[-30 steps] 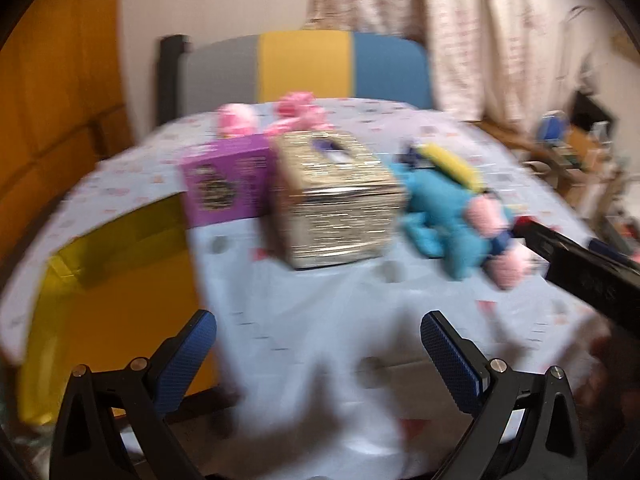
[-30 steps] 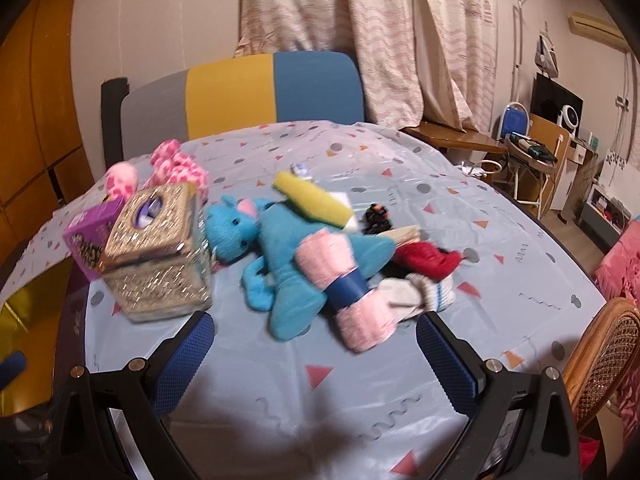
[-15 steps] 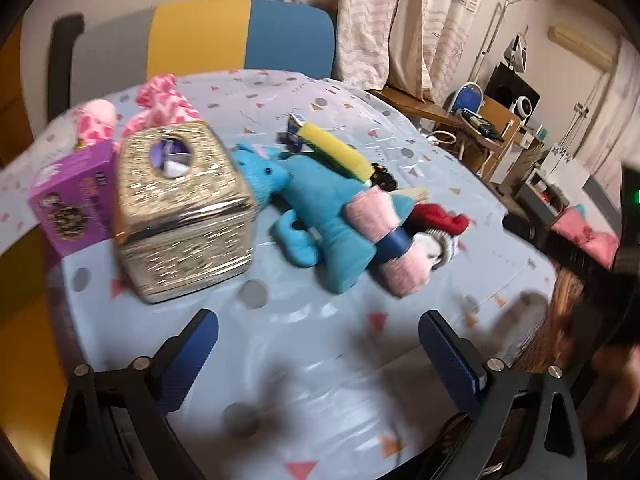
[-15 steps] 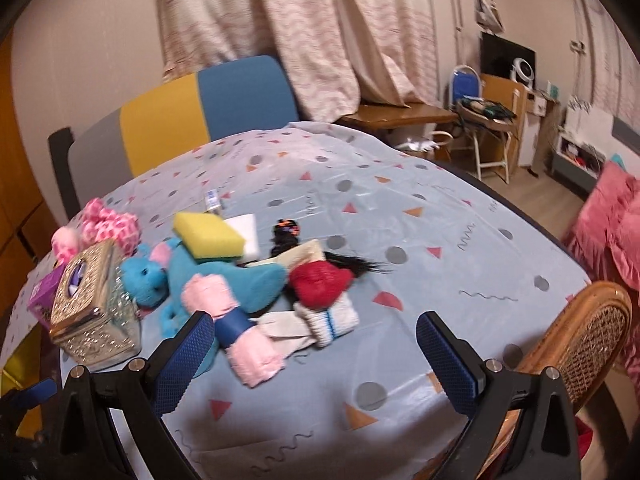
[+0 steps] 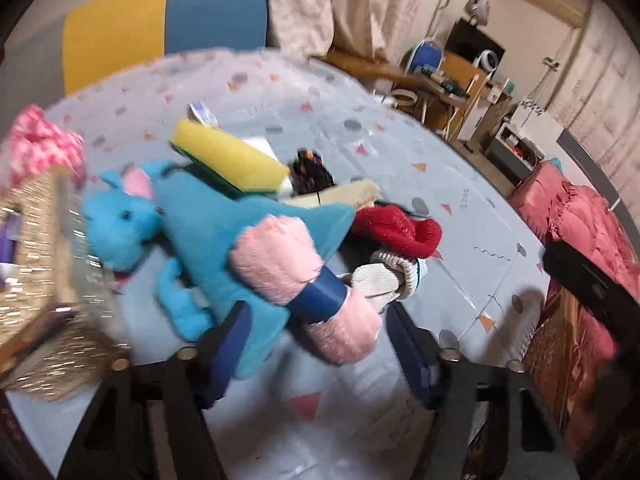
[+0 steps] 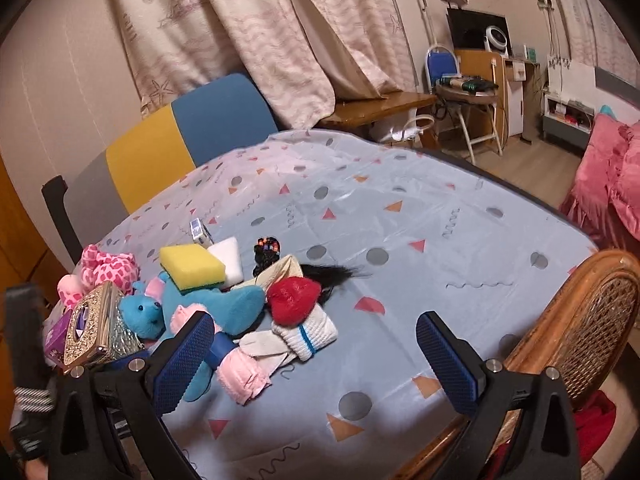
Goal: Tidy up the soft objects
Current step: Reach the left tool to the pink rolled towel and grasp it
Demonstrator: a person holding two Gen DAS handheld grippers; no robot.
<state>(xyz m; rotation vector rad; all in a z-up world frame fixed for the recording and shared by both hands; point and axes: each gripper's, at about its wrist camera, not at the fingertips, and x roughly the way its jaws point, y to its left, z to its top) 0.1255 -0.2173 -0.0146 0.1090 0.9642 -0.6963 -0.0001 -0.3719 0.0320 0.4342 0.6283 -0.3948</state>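
The left gripper [image 5: 316, 344] has just been closing, half open around the pink roll [image 5: 304, 284] lying on the blue plush toy [image 5: 208, 236] on the bench [image 5: 452, 200]; the right gripper [image 6: 316, 360] gapes empty

A home: curtains [image 6: 256, 36], pink bed [image 6: 616, 176], cloth-covered table [image 6: 400, 216].

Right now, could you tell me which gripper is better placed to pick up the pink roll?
Left, probably. The left gripper has just been closing and already straddles the pink roll on the blue plush. The right gripper is wide open, off to one side.
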